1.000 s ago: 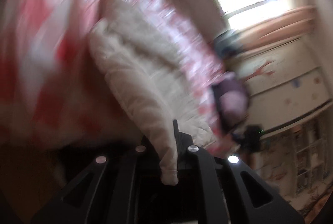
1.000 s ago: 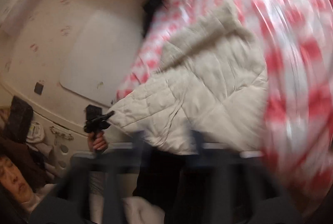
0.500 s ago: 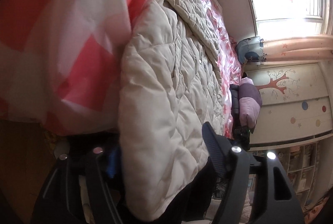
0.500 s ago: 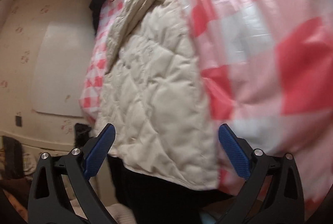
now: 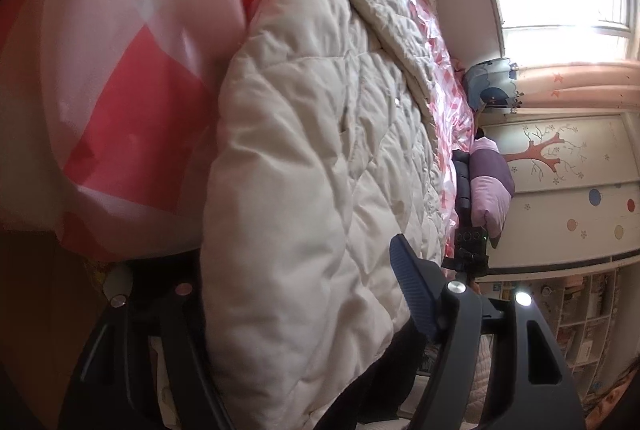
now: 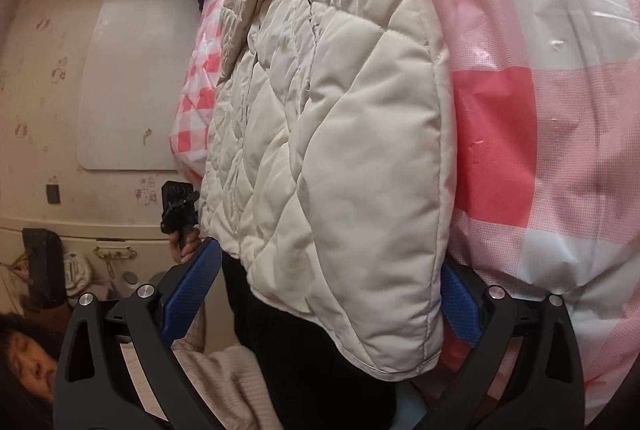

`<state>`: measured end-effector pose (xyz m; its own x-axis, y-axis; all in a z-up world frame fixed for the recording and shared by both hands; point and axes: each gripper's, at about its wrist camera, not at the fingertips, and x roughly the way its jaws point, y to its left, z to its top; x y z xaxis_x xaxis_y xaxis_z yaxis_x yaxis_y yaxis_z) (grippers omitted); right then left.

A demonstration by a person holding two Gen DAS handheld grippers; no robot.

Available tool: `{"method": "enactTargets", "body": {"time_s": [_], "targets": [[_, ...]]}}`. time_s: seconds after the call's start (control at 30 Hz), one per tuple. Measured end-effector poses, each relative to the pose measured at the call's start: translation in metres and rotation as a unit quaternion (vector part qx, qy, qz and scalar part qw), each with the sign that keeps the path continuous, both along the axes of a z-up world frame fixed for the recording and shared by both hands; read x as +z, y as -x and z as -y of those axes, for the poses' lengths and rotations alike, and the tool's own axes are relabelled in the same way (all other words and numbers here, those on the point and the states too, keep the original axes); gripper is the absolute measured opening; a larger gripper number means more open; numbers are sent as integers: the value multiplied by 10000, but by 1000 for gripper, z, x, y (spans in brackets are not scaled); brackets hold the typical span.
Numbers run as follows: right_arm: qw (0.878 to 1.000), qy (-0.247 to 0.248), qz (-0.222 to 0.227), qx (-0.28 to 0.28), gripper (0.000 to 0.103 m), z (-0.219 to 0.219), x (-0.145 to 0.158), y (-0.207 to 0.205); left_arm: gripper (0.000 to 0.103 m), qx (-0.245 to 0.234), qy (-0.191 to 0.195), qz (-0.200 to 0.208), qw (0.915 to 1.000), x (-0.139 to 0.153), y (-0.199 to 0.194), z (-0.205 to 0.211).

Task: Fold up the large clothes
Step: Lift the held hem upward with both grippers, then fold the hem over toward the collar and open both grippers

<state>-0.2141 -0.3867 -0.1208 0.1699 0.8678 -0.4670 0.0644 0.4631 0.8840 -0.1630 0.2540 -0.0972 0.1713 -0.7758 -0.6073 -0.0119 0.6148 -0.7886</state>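
The cream quilted jacket lies spread on a surface covered by a red-and-white checked plastic sheet, its hem hanging over the near edge; what carries the sheet is hidden beneath it. In the left wrist view the jacket's bulk covers the left claw's left finger, so only the right blue pad shows, standing clear of the fabric; its jaws have just been closing slightly yet remain released, the hem between them. The right wrist view shows both pads of the right claw, parted wide around the hem's corner, released. Only there a hand appears, gripping a black handle.
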Motion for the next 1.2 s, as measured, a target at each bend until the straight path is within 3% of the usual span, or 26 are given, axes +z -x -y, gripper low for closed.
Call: {"method": "enactTargets", "body": {"time_s": [0.03,0.07,0.1,0.13,0.2,0.3,0.4,0.6,0.77,0.9,1.0,1.1,1.2], "targets": [[9999,143,86,-27,96,-3,1,4,58,26,17,-44,10000,-2,1,0],[9995,277,134,-24,96,-6,6,8,47,27,20,-48,10000,-3,3,1],[9992,354,142,-89,95,-7,8,10,29,34,-10,-8,10000,-2,4,2],[9990,345,146,-255,90,-8,10,13,26,59,-53,20,10000,-2,6,3],[9980,358,186,-479,23,-15,10,18,18,153,-58,97,9998,0,10,3],[9956,239,385,-817,21,-25,16,27,13,254,-59,177,9995,8,14,5],[9899,-326,834,-1098,20,-32,34,32,10,308,65,339,9989,23,16,8],[9645,-1236,1775,-1519,17,-28,88,55,8,101,483,1054,9932,88,36,24],[9547,-1396,2116,-1559,17,-16,111,109,8,-70,872,1517,9845,128,74,18],[9457,-1671,2178,-1741,17,-3,103,165,8,-47,1008,1438,9845,115,106,-5],[9470,-1826,1865,-1872,17,-2,68,192,8,152,1084,929,9896,68,115,-29],[9376,-2247,1660,-2072,17,3,35,199,8,480,1270,459,9897,32,120,-46],[9214,-2557,1915,-2211,17,7,40,185,8,652,1472,544,9855,35,117,-51]]}}
